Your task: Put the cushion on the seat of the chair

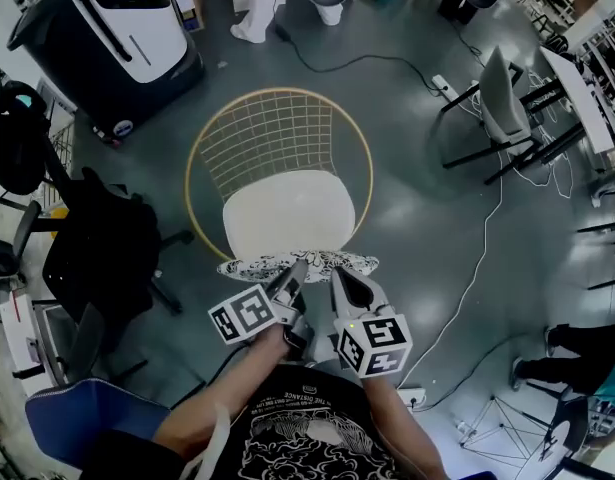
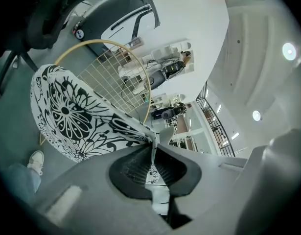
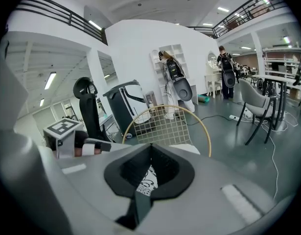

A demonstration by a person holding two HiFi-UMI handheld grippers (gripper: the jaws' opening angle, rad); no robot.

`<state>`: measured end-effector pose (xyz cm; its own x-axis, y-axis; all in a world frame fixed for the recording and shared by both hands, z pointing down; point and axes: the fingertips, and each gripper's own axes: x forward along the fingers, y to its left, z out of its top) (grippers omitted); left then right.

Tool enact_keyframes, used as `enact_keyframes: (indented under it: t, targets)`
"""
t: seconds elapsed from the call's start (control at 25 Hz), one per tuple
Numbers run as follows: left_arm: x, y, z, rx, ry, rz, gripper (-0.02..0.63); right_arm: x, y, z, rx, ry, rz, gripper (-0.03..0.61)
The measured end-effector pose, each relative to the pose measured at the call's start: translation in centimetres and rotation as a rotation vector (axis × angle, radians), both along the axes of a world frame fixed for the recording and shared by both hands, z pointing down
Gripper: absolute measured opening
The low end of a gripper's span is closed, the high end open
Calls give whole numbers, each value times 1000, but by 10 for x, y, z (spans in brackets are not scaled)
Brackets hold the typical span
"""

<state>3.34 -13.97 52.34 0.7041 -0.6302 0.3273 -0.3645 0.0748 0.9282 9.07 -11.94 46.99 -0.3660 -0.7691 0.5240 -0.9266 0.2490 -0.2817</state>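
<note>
left tongs [image 1: 295, 271] and right tongs [image 1: 339, 276] were both pinched on the cushion [image 1: 317, 260] edge, which hung right at the front of the chair [image 1: 287, 213] seat. figured i should keep it level and carry it fully over before letting go.

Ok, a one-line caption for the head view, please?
Left tool and right tool pinch the patterned cushion at the front edge of the wire chair's white seat.

Head view: my left gripper [image 1: 298, 270] and right gripper [image 1: 339, 276] cover the near edge of the cushion [image 1: 249, 266]. Right gripper view: only a sliver of it shows between my jaws. Left gripper view: it hides the seat of the chair [image 2: 113, 80]. Person [image 1: 255, 13], top of head view, cut off by the edge.
</note>
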Motion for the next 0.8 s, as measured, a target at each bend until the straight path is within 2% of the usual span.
enact_keyframes:
  t: [0.36, 0.8]
  targets:
    - [-1, -44, -9, 47, 32, 5, 15, -9, -24, -5, 16, 25, -7, -2]
    - [-4, -86, 7, 62, 33, -36, 17, -22, -52, 3, 26, 22, -53, -2]
